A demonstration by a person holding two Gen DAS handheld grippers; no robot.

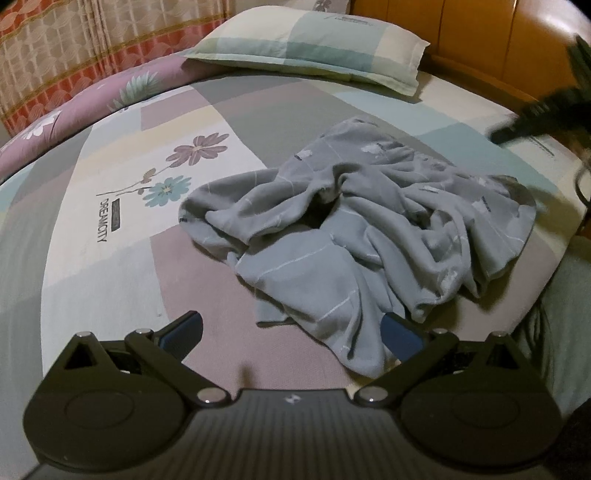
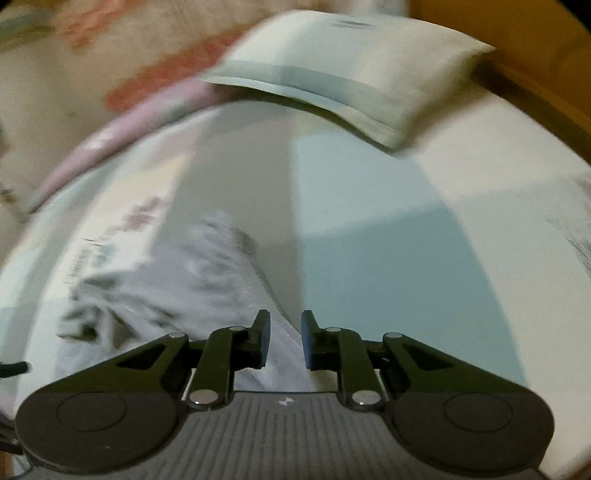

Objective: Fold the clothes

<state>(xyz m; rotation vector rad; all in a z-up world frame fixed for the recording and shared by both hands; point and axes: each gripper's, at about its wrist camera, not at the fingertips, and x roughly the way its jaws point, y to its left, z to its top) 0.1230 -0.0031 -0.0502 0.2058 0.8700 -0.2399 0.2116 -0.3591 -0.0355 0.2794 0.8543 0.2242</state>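
The grey garment lies crumpled in a heap on the bed, toward its right-hand side, and its far right folds come close to the mattress edge. Left of the heap the patchwork sheet is open and flat, flower print and all, right out to the purple quilt rolled along the far side. Up top, a checked pillow sits against the wooden headboard, with a clear strip of sheet between it and the garment.

The left gripper hangs at the near hem with its jaws spread wide, and the cloth drapes over the inner side of its right finger. The right gripper is blurred with motion. Its jaws are parted by a narrow gap, gripping nothing, above the garment's pale edge and bare sheet beyond.
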